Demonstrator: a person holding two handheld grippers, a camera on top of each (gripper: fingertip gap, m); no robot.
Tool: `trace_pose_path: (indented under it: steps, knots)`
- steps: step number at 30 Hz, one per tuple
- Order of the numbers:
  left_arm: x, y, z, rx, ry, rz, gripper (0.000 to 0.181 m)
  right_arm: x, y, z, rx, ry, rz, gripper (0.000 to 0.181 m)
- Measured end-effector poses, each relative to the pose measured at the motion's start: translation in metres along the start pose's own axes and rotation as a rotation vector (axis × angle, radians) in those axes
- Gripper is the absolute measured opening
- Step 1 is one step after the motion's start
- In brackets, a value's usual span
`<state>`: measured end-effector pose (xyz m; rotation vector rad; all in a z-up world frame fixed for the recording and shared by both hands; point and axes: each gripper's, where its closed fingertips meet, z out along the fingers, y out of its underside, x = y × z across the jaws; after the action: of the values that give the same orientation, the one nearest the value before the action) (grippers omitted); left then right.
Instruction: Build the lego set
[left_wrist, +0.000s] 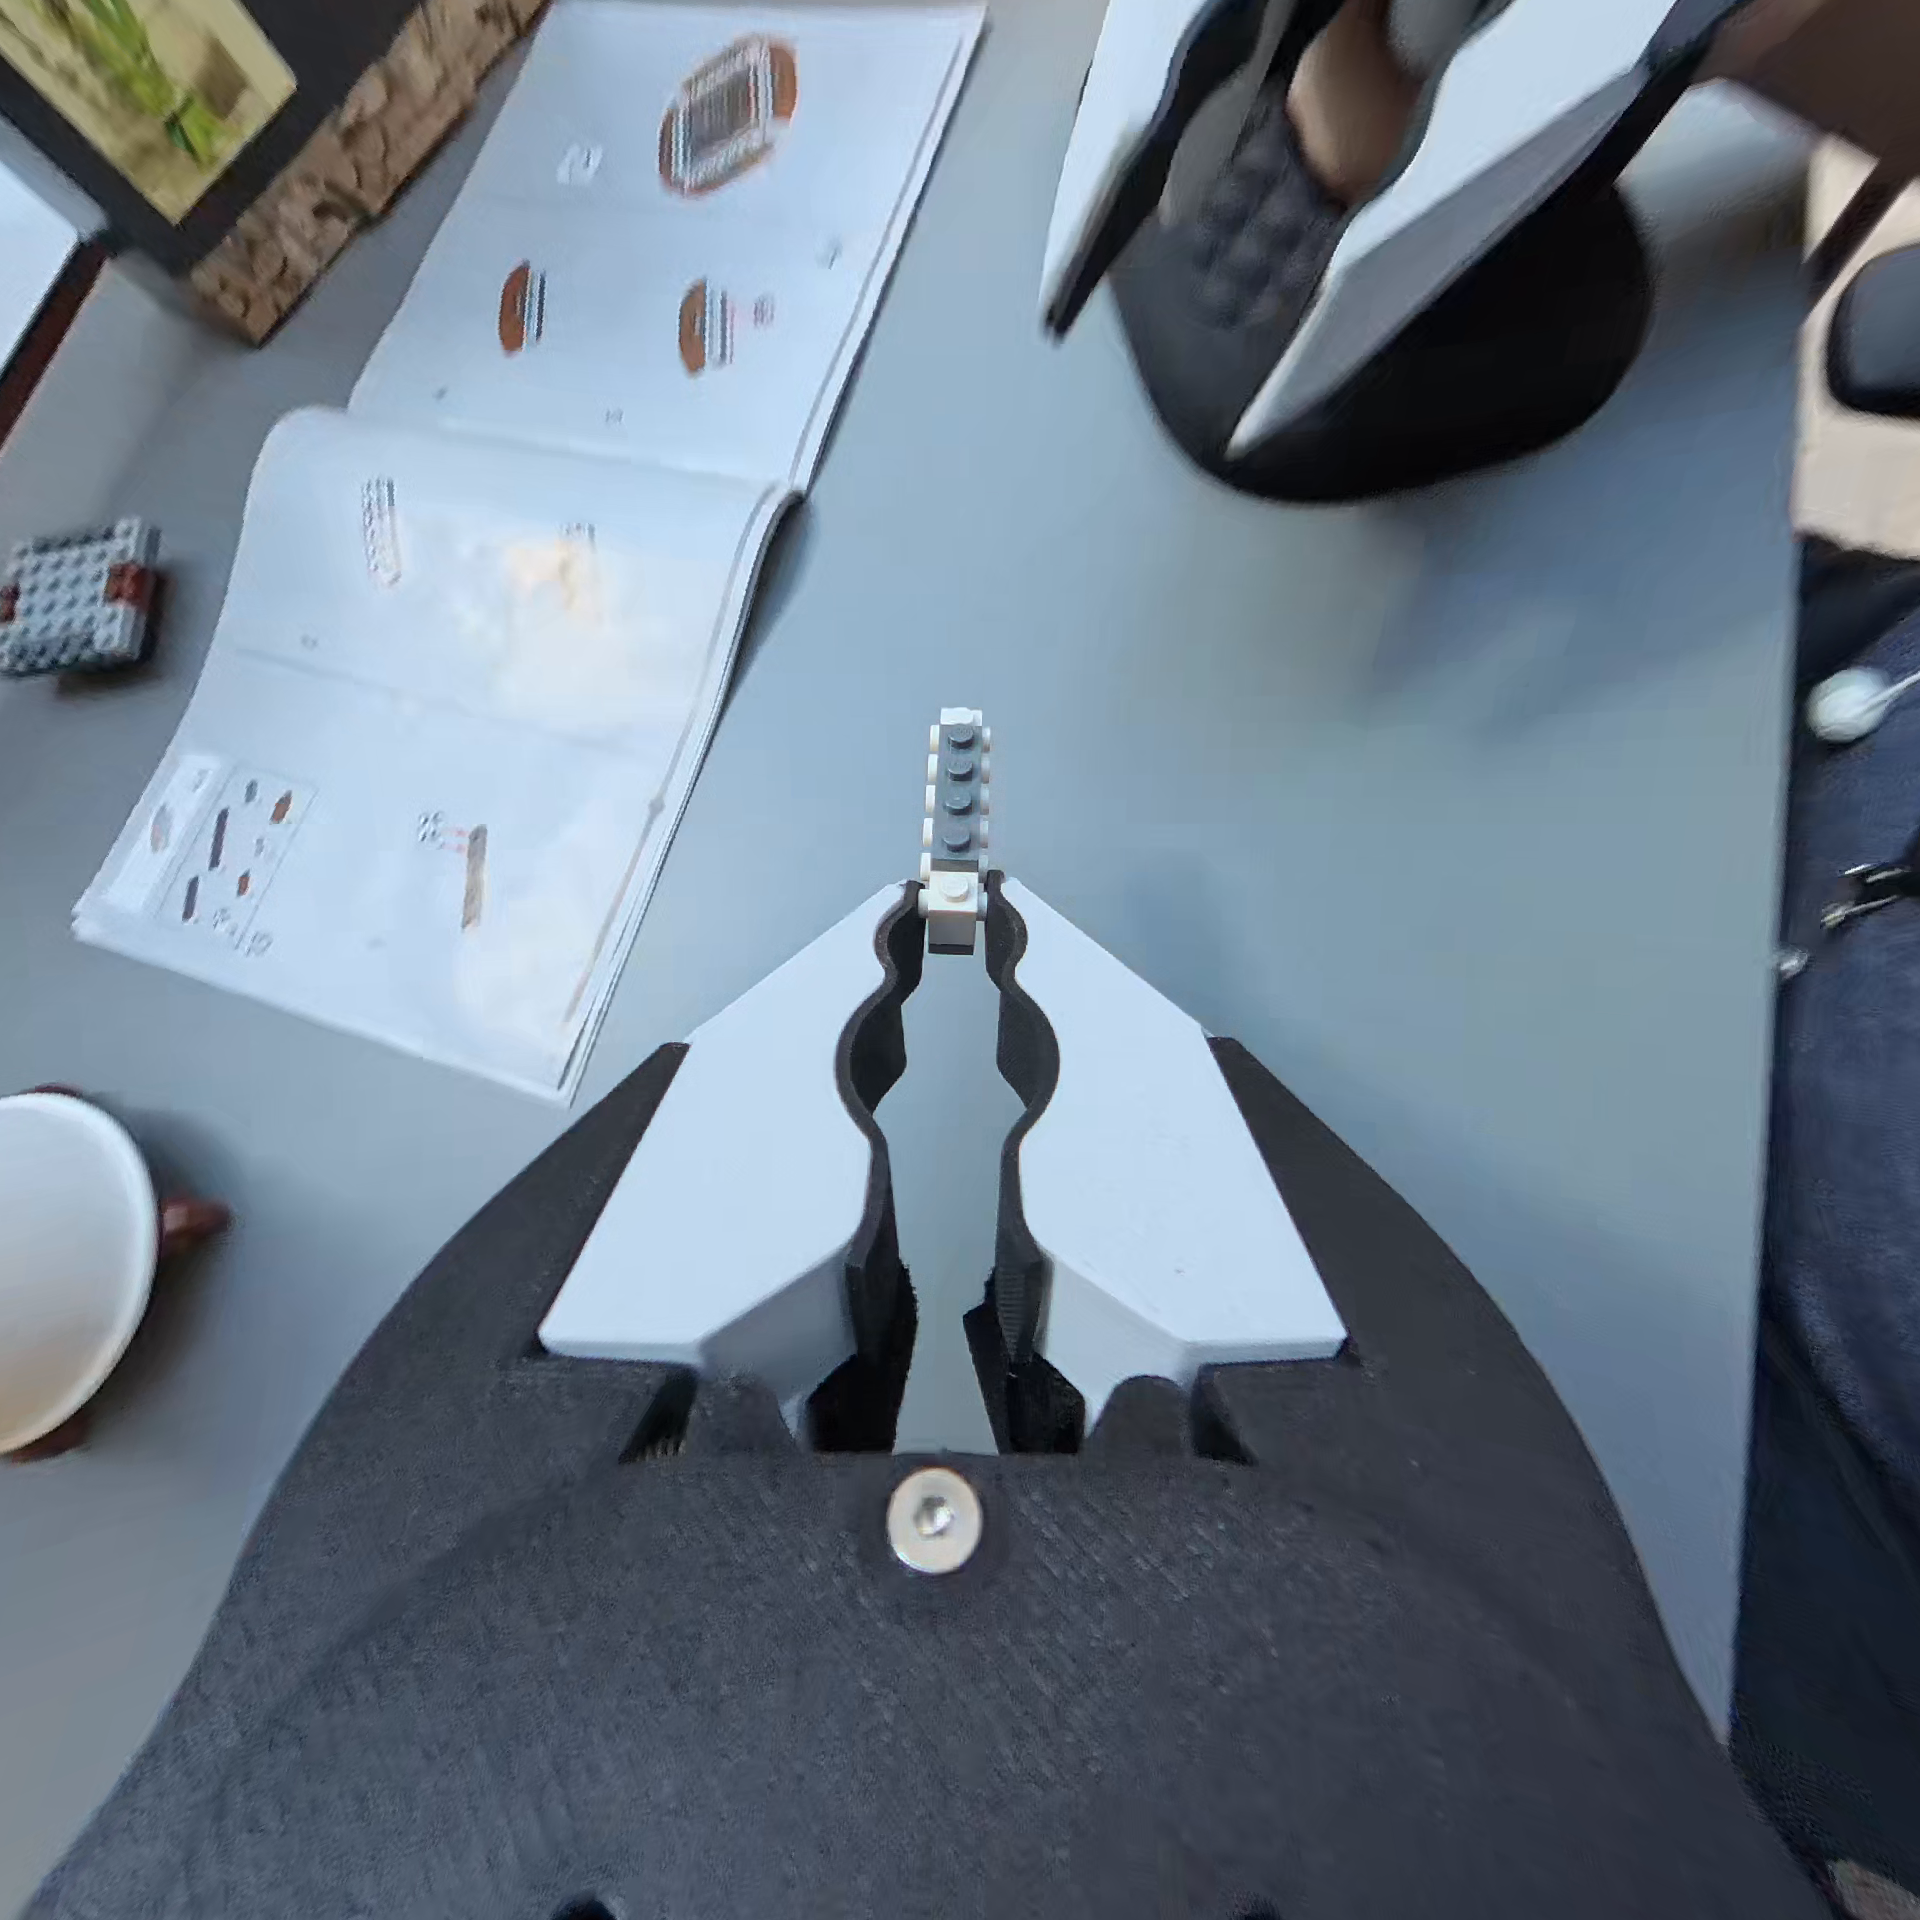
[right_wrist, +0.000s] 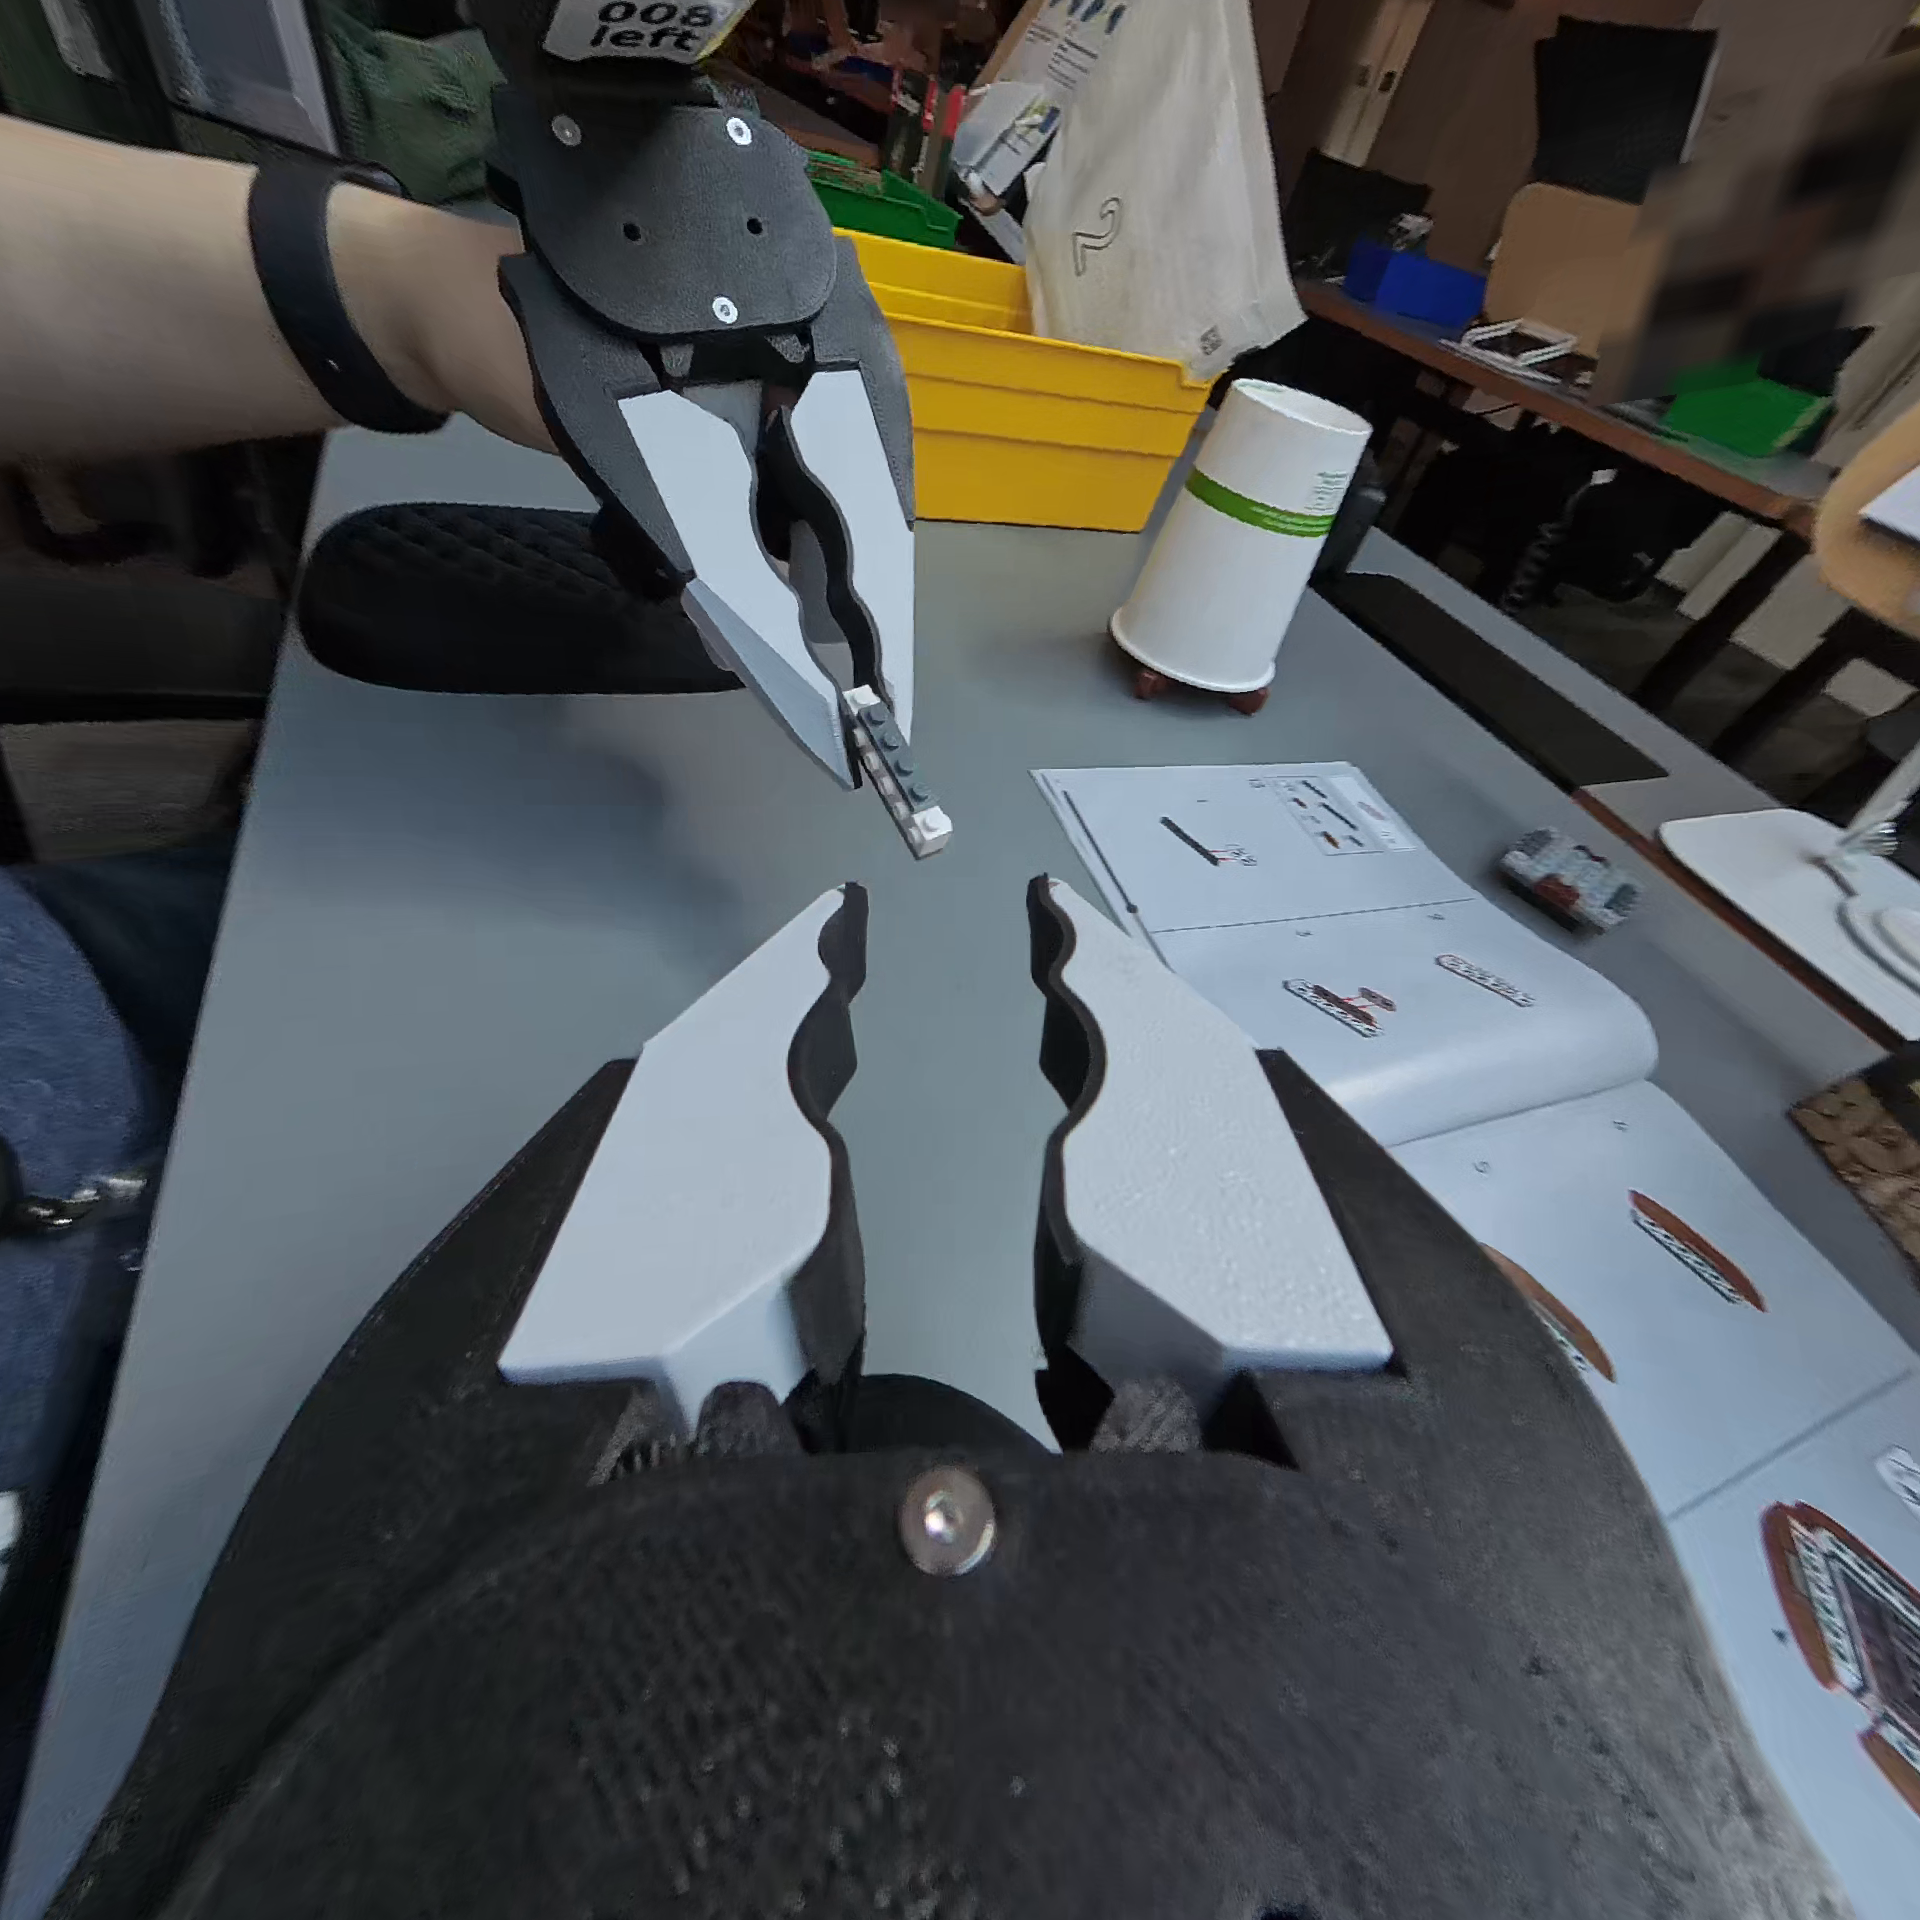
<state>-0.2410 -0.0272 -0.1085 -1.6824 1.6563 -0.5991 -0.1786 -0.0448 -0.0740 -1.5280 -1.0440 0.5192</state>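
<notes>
My left gripper (left_wrist: 954, 902) is shut on one end of a thin white and dark grey lego strip (left_wrist: 956, 795) and holds it above the grey table (left_wrist: 1299, 727). The strip sticks out forward past the fingertips. In the right wrist view the left gripper (right_wrist: 871, 727) hangs from above with the strip (right_wrist: 902, 774) pointing down toward my right gripper (right_wrist: 945, 899). My right gripper is open and empty, just below the strip's free end and apart from it. A grey lego assembly with brown parts (left_wrist: 78, 597) sits on the table at the left; it also shows in the right wrist view (right_wrist: 1569, 878).
An open instruction booklet (left_wrist: 499, 582) lies on the table (right_wrist: 468, 987). An upturned white paper cup (right_wrist: 1236, 551) stands over brown pieces. Yellow bins (right_wrist: 1039, 416) sit at the far edge. A black chair back (right_wrist: 488, 597) and a person's forearm (right_wrist: 156, 281) are at the left. My right fingertips sit around 9 cm from my left ones.
</notes>
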Motion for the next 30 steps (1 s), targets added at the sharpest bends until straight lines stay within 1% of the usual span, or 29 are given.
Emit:
trace_pose_path:
  steps: [2, 3, 5, 7, 10, 13, 16, 21, 25, 28, 30]
  knots:
    - [-0.023, 0.025, 0.005, -0.117, -0.056, 0.030, 0.009, 0.014, 0.003, -0.005, 0.029, 0.115, -0.089, 0.030]
    - [-0.030, 0.032, 0.008, -0.143, -0.067, 0.041, 0.009, 0.018, 0.000, -0.008, 0.064, 0.161, -0.113, 0.028]
    - [-0.036, 0.039, 0.013, -0.169, -0.052, 0.043, 0.009, 0.023, -0.008, -0.016, 0.105, 0.222, -0.154, 0.027]
    - [-0.040, 0.041, 0.018, -0.172, -0.045, 0.045, 0.009, 0.029, -0.006, -0.021, 0.107, 0.271, -0.177, 0.027]
    - [-0.038, 0.042, 0.024, -0.174, -0.030, 0.060, 0.009, 0.032, -0.002, -0.023, 0.093, 0.291, -0.175, 0.027]
    - [-0.035, 0.050, 0.030, -0.208, -0.018, 0.094, 0.009, 0.032, 0.000, -0.022, 0.087, 0.297, -0.180, 0.027]
    - [-0.032, 0.051, 0.032, -0.189, 0.000, 0.089, 0.009, 0.032, 0.001, -0.020, 0.080, 0.291, -0.181, 0.027]
    - [-0.030, 0.055, 0.029, -0.166, 0.051, 0.021, 0.009, 0.034, 0.005, -0.017, 0.053, 0.301, -0.184, 0.026]
    - [-0.032, 0.059, 0.025, -0.157, 0.057, -0.003, 0.011, 0.035, 0.007, -0.016, 0.036, 0.309, -0.188, 0.026]
    - [-0.032, 0.062, 0.021, -0.155, 0.055, -0.007, 0.014, 0.037, 0.009, -0.015, 0.023, 0.320, -0.190, 0.026]
    - [-0.036, 0.063, 0.017, -0.137, 0.025, -0.015, 0.021, 0.038, 0.009, -0.015, 0.021, 0.332, -0.198, 0.027]
